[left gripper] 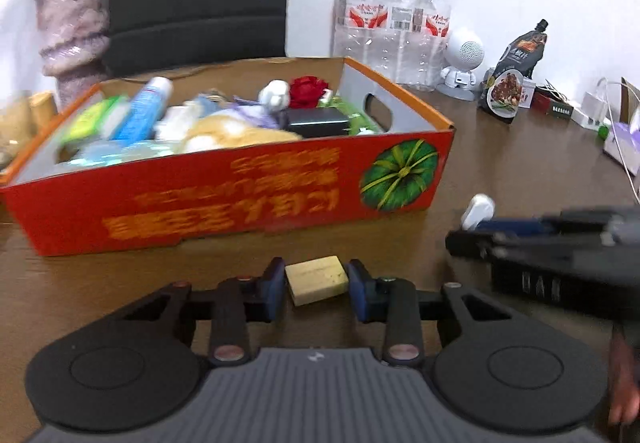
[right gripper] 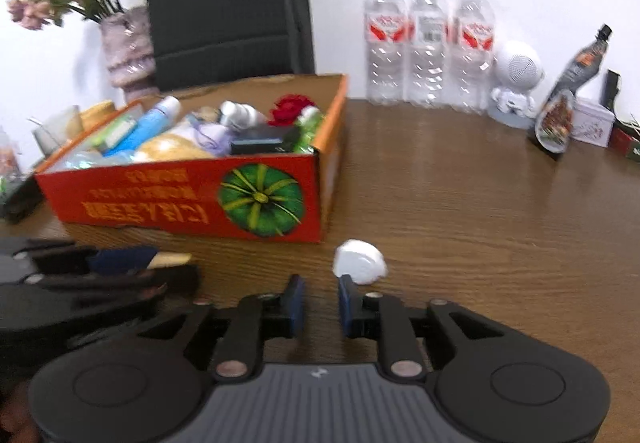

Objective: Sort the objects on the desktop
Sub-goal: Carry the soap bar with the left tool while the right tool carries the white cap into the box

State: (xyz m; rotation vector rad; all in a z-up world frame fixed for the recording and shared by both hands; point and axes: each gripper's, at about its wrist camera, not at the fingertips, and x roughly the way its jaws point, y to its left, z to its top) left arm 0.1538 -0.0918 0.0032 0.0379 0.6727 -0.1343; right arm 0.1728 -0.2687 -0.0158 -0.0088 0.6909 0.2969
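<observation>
Our left gripper (left gripper: 317, 285) clasps the block (left gripper: 317, 280) at lower centre, box (left gripper: 240, 195) straight ahead. Our right gripper (right gripper: 320, 299) gapes empty; the white piece (right gripper: 360, 262) lies just beyond, slightly right.

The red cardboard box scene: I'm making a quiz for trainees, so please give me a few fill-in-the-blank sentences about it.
1. The left claw is closed around a small pale ____ block.
2. The red cardboard box bears a picture of a green ____.
3. Against the wall stand ____ clear plastic water bottles.
4. The small white plastic object lies on the brown wooden table just ahead of the ____ claw.

Missing words: wooden; pumpkin; three; right
</observation>
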